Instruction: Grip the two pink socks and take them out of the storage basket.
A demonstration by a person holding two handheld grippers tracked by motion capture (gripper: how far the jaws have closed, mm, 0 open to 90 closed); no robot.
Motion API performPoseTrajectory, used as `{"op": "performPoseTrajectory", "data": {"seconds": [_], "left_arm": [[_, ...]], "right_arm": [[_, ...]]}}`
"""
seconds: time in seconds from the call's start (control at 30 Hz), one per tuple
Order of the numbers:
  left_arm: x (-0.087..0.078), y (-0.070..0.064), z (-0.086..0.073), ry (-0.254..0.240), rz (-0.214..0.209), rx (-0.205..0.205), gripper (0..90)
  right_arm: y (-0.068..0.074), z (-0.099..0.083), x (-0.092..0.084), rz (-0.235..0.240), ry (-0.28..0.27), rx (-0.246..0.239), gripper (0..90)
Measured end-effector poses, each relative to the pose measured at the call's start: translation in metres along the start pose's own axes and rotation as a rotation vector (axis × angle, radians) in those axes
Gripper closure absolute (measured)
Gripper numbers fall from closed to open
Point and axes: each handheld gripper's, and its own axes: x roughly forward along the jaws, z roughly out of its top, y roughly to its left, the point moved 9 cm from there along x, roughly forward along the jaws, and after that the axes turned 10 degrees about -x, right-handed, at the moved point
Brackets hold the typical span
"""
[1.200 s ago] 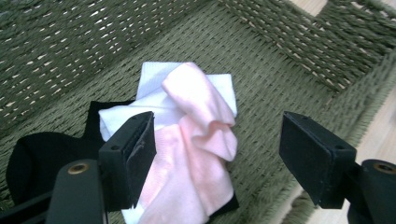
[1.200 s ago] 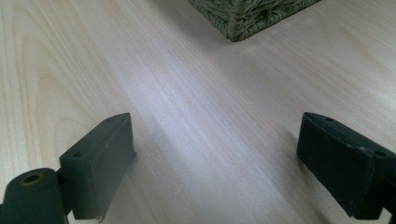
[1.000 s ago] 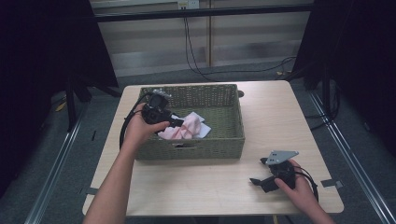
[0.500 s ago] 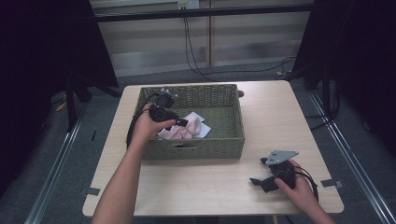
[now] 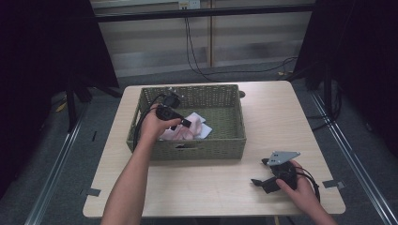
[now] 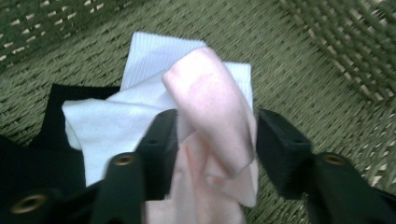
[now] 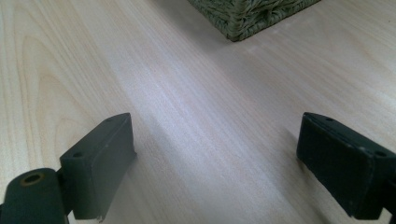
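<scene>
A green woven basket (image 5: 187, 152) stands in the middle of the table. Inside lie a pink sock (image 6: 215, 102), a white sock (image 6: 154, 51) and a black cloth (image 6: 56, 107) under them. My left gripper (image 5: 187, 123) reaches into the basket from its left side. Its jaws stand open on either side of a raised fold of the pink sock (image 5: 180, 133) without pressing it. My right gripper (image 5: 259, 172) rests open on the bare table near the front right, with nothing between its jaws.
The basket's near right corner (image 7: 243, 14) shows ahead of the right gripper (image 7: 215, 158). Light wooden tabletop (image 5: 281, 117) spreads right of and in front of the basket. Cables hang behind the table.
My left gripper has shifted slightly right and deeper into the basket, over the socks. The right gripper has stayed where it was.
</scene>
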Motion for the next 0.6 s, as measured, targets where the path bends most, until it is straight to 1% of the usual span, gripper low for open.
{"op": "performPoseTrajectory", "data": {"seconds": [0.03, 0.07, 0.1, 0.13, 0.17, 0.2, 0.23, 0.33, 0.37, 0.4, 0.43, 0.47, 0.5, 0.6], "left_arm": [[0.0, 0.0, 0.0, 0.0, 0.0, 0.0, 59.7], [0.001, 0.0, -0.001, 0.009, -0.003, -0.001, 69.2], [0.0, 0.001, -0.001, 0.017, 0.003, -0.009, 69.2], [0.0, 0.002, -0.002, 0.029, 0.011, -0.013, 75.9], [0.0, 0.002, -0.003, 0.035, 0.007, -0.014, 81.8], [-0.002, 0.001, -0.003, 0.04, 0.001, -0.017, 83.8], [-0.004, 0.001, -0.003, 0.041, 0.005, -0.019, 84.9], [-0.018, 0.0, 0.001, 0.029, 0.007, -0.022, 85.8], [-0.018, 0.0, 0.001, 0.029, 0.007, -0.022, 85.9], [-0.022, -0.002, 0.002, 0.025, -0.004, -0.03, 85.9], [-0.03, -0.003, 0.004, 0.023, -0.001, -0.028, 85.9], [-0.03, -0.003, 0.004, 0.023, -0.001, -0.028, 85.9], [-0.037, -0.006, 0.006, 0.018, -0.002, -0.023, 85.9], [-0.045, -0.009, 0.009, 0.003, -0.01, -0.018, 86.0]], "right_arm": [[0.0, 0.0, 0.0, 0.0, 0.0, 0.0, 10.5], [0.0, 0.0, 0.0, 0.0, 0.0, 0.0, 10.5], [0.0, 0.0, 0.0, 0.0, 0.0, 0.0, 10.5], [0.0, 0.0, 0.0, 0.0, 0.0, 0.0, 10.5], [0.0, 0.0, 0.0, 0.0, 0.0, 0.0, 10.5], [0.0, 0.0, 0.0, -0.001, 0.0, 0.0, 10.5], [0.0, 0.0, 0.0, -0.001, 0.001, 0.0, 10.5], [0.0, 0.0, 0.0, 0.0, 0.001, 0.001, 10.5], [0.0, 0.0, 0.0, 0.0, 0.0, 0.0, 10.5], [0.0, 0.0, 0.0, 0.0, 0.0, 0.0, 10.5], [0.0, 0.0, 0.0, -0.001, 0.001, 0.001, 10.5], [0.0, 0.0, 0.0, -0.001, 0.001, 0.001, 10.5], [0.0, 0.0, 0.0, -0.001, 0.001, 0.001, 10.5], [0.0, 0.0, 0.0, 0.0, 0.0, 0.0, 10.5]]}}
